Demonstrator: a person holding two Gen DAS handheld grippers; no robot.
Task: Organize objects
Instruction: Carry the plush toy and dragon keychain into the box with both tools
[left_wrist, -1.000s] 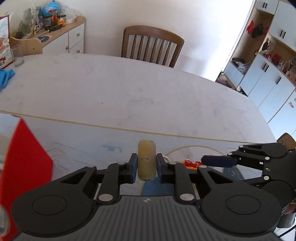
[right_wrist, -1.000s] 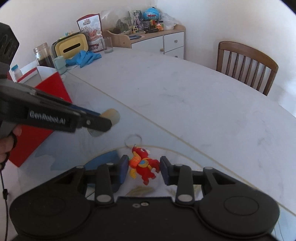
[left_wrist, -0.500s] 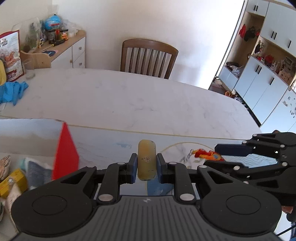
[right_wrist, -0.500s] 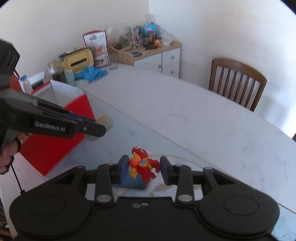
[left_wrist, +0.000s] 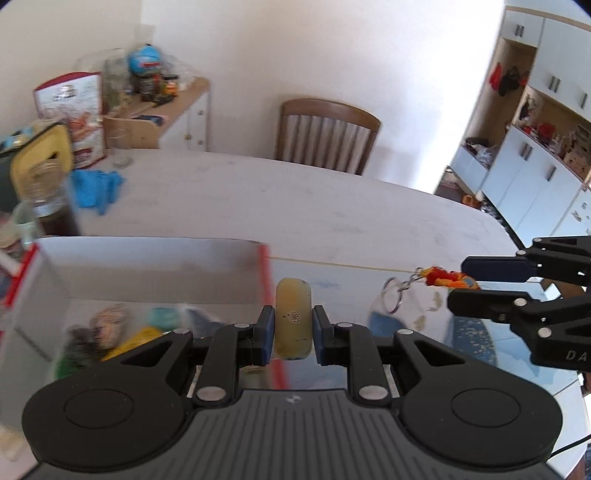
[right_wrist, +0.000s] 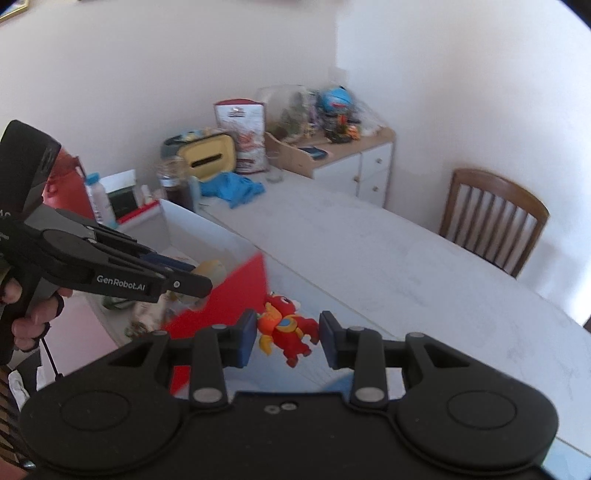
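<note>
My left gripper (left_wrist: 293, 328) is shut on a pale yellow oblong piece (left_wrist: 293, 314), held upright over the right wall of a red box (left_wrist: 264, 273) with a white inside. Several small items lie blurred in the box. My right gripper (right_wrist: 288, 334) is shut on a red dragon keychain (right_wrist: 286, 328), held in the air beside the red box (right_wrist: 229, 302). In the left wrist view, the right gripper (left_wrist: 461, 280) holds the keychain (left_wrist: 447, 277) with its metal ring (left_wrist: 393, 295) dangling. In the right wrist view, the left gripper (right_wrist: 192, 277) carries the yellow piece (right_wrist: 210, 267) over the box.
A white marble table (left_wrist: 295, 206) stretches ahead, with a wooden chair (left_wrist: 327, 133) behind it. At the left stand a blue cloth (left_wrist: 98, 186), a dark jar (left_wrist: 51, 206), a yellow container (right_wrist: 210, 155) and a cluttered sideboard (right_wrist: 351, 155). White cupboards (left_wrist: 528, 177) line the right.
Both grippers rose and swung left with their loads. The red box, seen only as a corner before, now shows its open inside under the left gripper.
</note>
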